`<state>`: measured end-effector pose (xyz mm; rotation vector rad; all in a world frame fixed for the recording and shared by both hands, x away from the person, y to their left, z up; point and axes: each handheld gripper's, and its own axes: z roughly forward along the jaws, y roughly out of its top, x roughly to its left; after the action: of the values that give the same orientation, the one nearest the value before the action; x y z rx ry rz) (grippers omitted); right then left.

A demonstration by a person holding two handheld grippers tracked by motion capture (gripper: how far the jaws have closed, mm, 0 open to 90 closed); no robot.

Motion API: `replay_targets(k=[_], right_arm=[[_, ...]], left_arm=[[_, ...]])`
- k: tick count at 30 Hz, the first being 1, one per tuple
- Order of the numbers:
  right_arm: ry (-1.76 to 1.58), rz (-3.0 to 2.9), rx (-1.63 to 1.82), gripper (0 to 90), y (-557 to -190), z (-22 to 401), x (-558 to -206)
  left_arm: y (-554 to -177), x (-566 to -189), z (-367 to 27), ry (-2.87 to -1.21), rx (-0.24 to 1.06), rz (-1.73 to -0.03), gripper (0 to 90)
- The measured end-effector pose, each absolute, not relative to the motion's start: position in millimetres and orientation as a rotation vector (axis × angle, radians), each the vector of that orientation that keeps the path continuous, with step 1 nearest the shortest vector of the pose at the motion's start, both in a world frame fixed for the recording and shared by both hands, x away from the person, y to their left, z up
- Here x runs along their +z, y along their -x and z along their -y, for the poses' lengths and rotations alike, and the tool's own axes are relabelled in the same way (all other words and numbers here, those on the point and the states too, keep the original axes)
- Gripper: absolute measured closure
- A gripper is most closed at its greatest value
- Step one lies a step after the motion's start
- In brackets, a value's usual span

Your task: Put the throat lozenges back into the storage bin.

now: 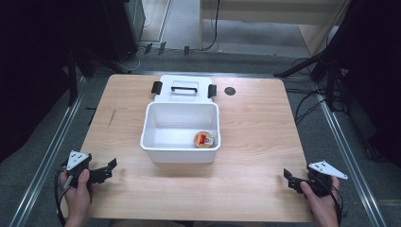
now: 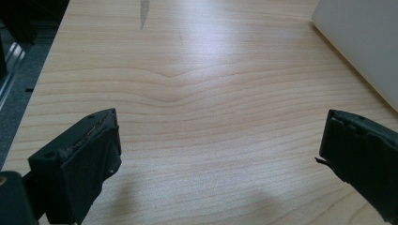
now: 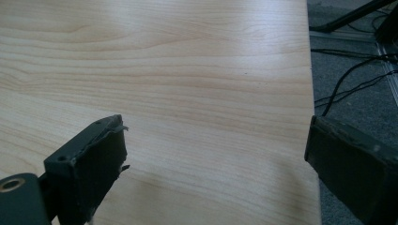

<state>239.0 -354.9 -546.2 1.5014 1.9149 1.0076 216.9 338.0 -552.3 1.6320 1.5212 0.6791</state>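
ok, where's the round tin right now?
High view: the round tin lies inside the white bin, in its near-right corner, at table centre.

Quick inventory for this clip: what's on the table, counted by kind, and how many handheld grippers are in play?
White open box: 1
White lid with black handle and latches, behind the box: 1
Round container with red label, inside the box: 1
Handheld grippers, left and right, both open and empty: 2
Total: 5
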Motion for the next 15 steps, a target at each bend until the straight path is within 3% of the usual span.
replay_targets(k=[15], right_arm=[[-1.558, -1.795, 1.103, 7.3, -228.6, 363.9, -547.2]], left_arm=[[-218.5, -552.7, -339.0, -1.626, 0.662, -1.530, 0.0]])
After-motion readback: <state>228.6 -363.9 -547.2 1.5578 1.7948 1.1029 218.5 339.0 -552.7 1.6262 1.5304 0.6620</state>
